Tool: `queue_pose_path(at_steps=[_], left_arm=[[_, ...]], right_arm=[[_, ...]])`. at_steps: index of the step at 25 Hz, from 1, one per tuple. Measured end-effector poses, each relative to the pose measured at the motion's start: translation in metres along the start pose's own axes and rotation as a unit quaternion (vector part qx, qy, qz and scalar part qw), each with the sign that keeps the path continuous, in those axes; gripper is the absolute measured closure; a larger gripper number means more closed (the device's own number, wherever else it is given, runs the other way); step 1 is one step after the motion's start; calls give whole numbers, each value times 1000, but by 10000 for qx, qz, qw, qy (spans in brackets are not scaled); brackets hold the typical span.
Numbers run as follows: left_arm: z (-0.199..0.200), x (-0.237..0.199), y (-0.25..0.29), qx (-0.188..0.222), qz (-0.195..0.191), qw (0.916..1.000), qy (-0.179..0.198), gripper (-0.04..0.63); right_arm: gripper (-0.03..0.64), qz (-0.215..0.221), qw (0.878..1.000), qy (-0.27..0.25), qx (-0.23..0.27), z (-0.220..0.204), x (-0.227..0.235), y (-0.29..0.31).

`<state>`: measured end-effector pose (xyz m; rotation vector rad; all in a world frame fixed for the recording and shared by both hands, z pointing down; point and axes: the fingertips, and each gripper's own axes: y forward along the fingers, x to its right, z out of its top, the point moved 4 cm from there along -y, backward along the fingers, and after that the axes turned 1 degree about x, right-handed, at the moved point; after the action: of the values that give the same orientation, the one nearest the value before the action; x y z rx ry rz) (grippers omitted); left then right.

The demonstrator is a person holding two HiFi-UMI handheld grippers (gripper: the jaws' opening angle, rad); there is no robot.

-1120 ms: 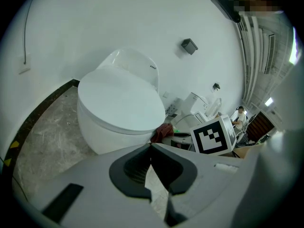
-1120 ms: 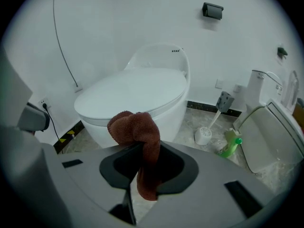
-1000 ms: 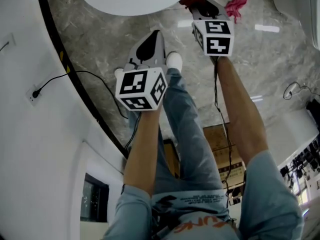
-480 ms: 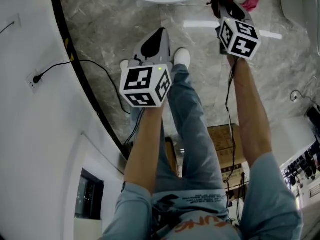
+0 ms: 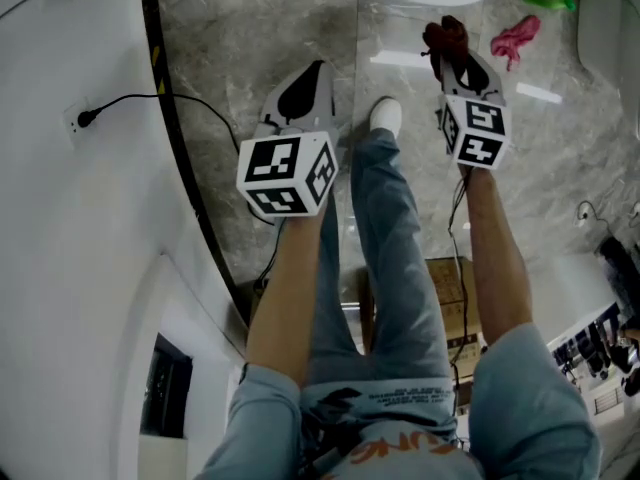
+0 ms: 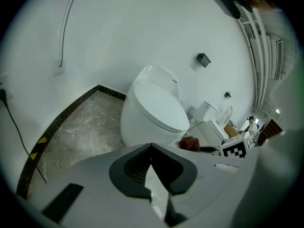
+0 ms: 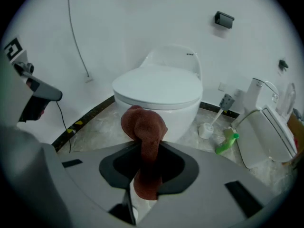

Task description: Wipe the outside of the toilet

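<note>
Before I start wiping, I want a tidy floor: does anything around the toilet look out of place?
Yes. A green plastic bottle looks tipped over on the grey marble floor beside the white toilet-brush holder, near the white toilet. A crumpled pink cloth also lies loose on the floor nearby.

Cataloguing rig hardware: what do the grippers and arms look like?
Both the left gripper and right gripper have light grey shells with black jaw pads, each carrying a white cube printed with black square markers. A thin black cable runs along the right forearm. Short pale blue sleeves.
</note>
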<state>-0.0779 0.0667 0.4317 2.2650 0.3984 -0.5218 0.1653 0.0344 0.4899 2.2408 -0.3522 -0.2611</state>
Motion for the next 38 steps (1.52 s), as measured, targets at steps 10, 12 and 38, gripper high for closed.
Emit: queue_pose_path(at_steps=[10,12,38], left_arm=[[17,-71,-39,188,381,9989,-172,601],[18,-84,-43,191,403,9987,-227,601],[14,-192,-23,-133,4,9995,-272,601]], right_arm=[[528,698,9970,-319,33,41,-135,27],[528,805,9959,-410,58,51,-154,37],[532,75,9997,205,-61,66,-197,175]])
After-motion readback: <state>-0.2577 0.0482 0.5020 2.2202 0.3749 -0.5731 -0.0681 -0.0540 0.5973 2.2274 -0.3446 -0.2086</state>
